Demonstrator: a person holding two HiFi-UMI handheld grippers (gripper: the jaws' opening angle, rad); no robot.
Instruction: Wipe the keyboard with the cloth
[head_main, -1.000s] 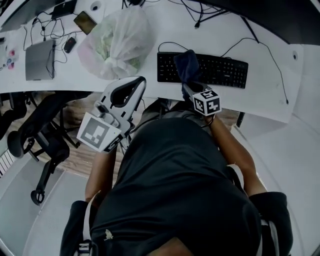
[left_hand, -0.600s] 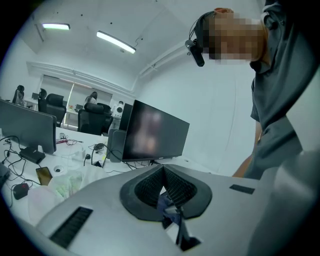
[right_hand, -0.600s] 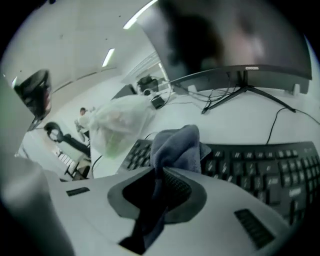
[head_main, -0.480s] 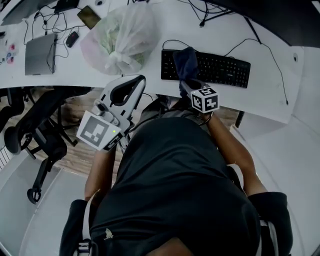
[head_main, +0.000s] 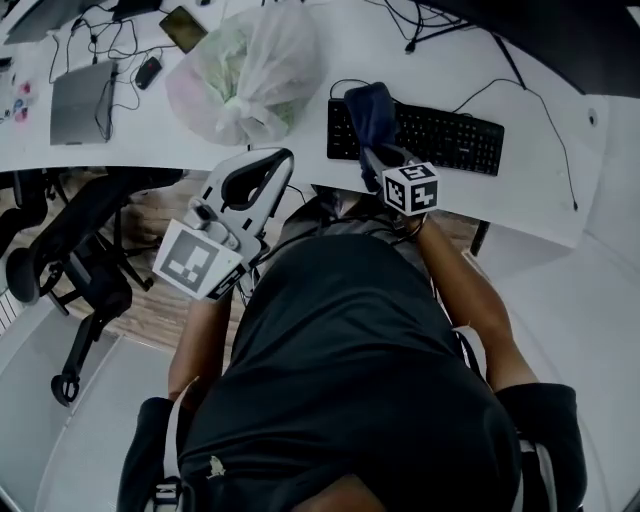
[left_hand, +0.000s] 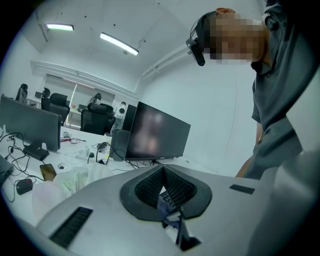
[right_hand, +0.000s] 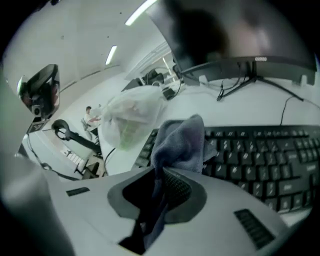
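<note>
The bag (head_main: 245, 75) stands just beside the keyboard's (head_main: 440, 140) left end and blocks that side; the monitor (right_hand: 225, 30) overhangs the desk (head_main: 545, 195) behind the keys; bare desk lies open to the keyboard's right and along its near edge; a chair (head_main: 75, 250) crowds the floor at the left.
</note>
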